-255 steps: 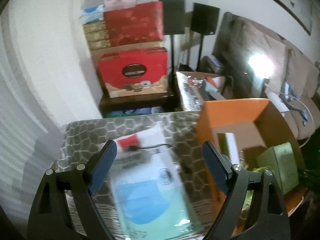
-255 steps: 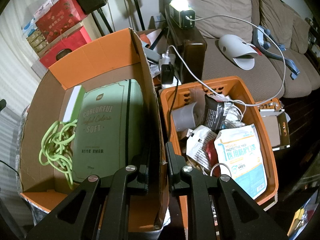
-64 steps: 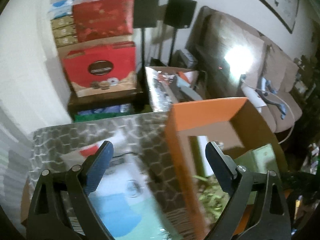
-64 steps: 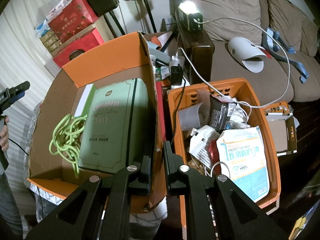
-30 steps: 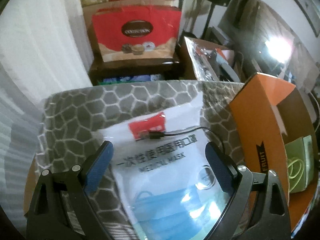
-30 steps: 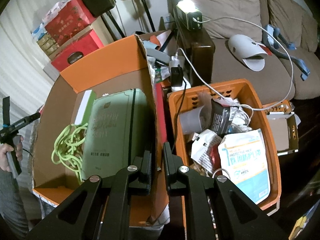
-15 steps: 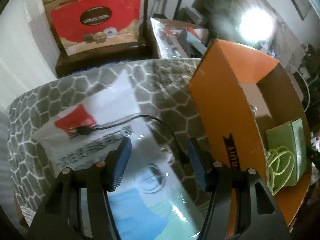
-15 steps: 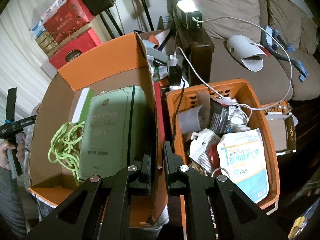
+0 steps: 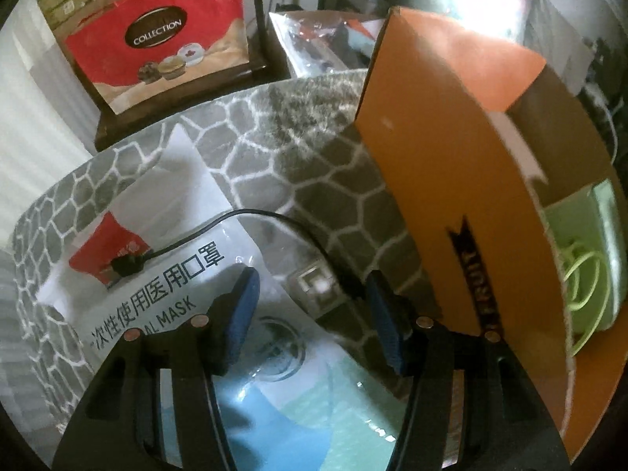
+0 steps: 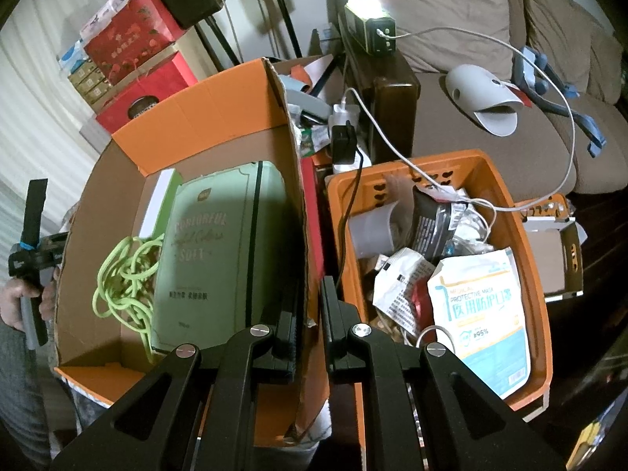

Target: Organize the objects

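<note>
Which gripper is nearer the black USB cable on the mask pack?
Left. The left gripper hangs directly over the black USB cable, jaws open. The right gripper is clamped on the cardboard box wall.

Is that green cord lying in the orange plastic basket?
No. The green cord lies inside the cardboard box, beside the green pack, not in the orange basket.

"COLLECTION" on red bag (image 9: 157,35); "MASK" on mask pack (image 9: 172,274); "PROTECTIVE MASK" on basket pack (image 10: 481,306).
</note>
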Motion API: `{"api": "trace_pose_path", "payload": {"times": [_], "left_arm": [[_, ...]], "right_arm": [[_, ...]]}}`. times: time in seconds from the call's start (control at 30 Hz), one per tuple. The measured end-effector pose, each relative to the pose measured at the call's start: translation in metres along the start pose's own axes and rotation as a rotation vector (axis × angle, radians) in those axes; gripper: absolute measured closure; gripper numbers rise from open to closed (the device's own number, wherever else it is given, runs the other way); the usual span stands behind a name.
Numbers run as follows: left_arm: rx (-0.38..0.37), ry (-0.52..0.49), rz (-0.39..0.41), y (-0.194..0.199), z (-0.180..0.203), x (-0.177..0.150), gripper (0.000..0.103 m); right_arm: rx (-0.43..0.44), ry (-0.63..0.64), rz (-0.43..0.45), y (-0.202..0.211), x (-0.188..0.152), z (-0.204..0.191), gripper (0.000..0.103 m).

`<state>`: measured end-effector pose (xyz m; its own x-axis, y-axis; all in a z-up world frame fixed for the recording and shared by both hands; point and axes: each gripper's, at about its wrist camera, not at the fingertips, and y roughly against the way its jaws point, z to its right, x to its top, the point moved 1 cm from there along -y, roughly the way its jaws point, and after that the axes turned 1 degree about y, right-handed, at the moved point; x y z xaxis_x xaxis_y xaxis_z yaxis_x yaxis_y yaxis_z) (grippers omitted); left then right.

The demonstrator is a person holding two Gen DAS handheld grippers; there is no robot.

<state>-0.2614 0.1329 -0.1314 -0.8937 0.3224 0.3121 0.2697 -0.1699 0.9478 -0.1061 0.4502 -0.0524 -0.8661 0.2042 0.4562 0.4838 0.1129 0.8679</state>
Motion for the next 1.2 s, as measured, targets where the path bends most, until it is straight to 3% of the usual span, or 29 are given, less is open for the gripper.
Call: {"api": "trace_pose_path", "payload": {"times": [0.1, 0.3, 0.4, 0.6, 0.67, 0.73, 0.87, 0.9, 1.2], "left_arm": [[0.006, -0.003, -0.005, 0.001, -0.003, 0.000, 0.052], [0.004, 0.028, 0.014, 0.007, -0.003, 0.004, 0.072], [-0.024, 0.019, 0.016, 0.009, 0.002, 0.004, 0.073], [-0.008, -0.048, 0.012, 0.005, 0.012, 0.002, 0.072], [-0.038, -0.029, 0.014, 0.007, 0.005, 0.001, 0.072], [-0.045, -0.013, 0.013, 0.007, -0.001, 0.001, 0.082], [-0.058, 0.016, 0.010, 0.009, -0.007, 0.001, 0.084], [-0.056, 0.019, 0.010, 0.010, -0.007, 0.001, 0.089], [-0.098, 0.008, 0.058, 0.046, 0.001, 0.006, 0.089]], "right_arm": [[-0.001, 0.000, 0.001, 0.000, 0.000, 0.000, 0.094], [-0.001, 0.002, 0.000, 0.000, 0.000, 0.000, 0.094], [0.000, 0.000, 0.000, 0.000, 0.000, 0.000, 0.094], [0.000, 0.000, -0.001, 0.000, 0.000, 0.000, 0.094], [0.000, 0.001, -0.003, -0.001, 0.000, 0.000, 0.094], [0.000, 0.002, -0.005, -0.002, -0.002, 0.001, 0.094], [0.000, 0.000, -0.005, -0.003, -0.003, 0.001, 0.094], [0.000, 0.001, -0.005, -0.003, -0.003, 0.001, 0.094], [0.001, 0.000, -0.005, -0.003, -0.003, 0.001, 0.093]]}}
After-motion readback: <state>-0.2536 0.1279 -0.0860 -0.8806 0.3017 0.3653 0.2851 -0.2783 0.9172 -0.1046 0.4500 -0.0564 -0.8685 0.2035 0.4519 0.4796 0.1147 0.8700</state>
